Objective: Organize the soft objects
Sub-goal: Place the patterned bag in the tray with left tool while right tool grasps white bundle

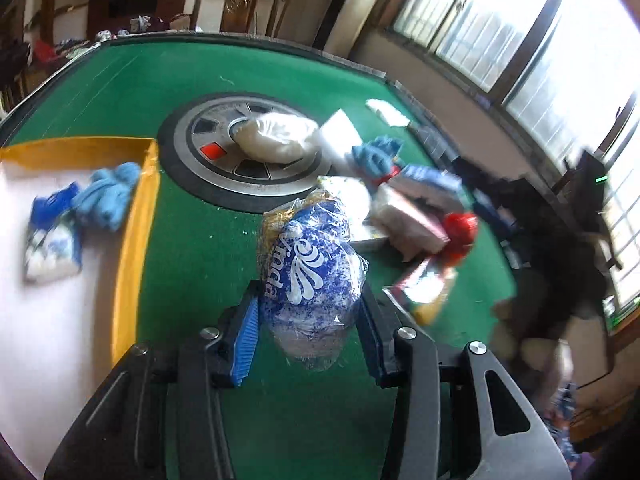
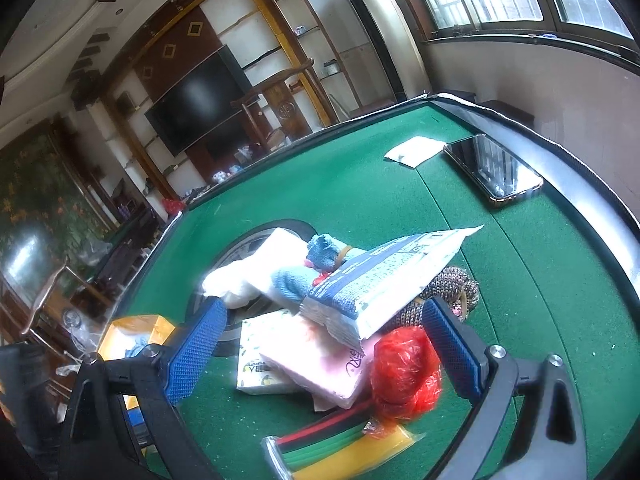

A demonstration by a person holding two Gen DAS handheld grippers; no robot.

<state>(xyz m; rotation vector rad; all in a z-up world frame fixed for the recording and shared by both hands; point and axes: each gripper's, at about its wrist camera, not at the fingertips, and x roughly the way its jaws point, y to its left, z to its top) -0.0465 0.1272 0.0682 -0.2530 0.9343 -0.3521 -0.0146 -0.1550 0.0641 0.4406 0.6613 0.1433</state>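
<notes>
Left claw: pinching blue-white tissue pack; yellow-rimmed tray to its left. Right claw: spread above red bag.

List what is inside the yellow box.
In the yellow box lie a light blue knitted item and a blue-and-white plastic packet. The frame edge cuts off the box's left part, so anything there is unseen.
</notes>
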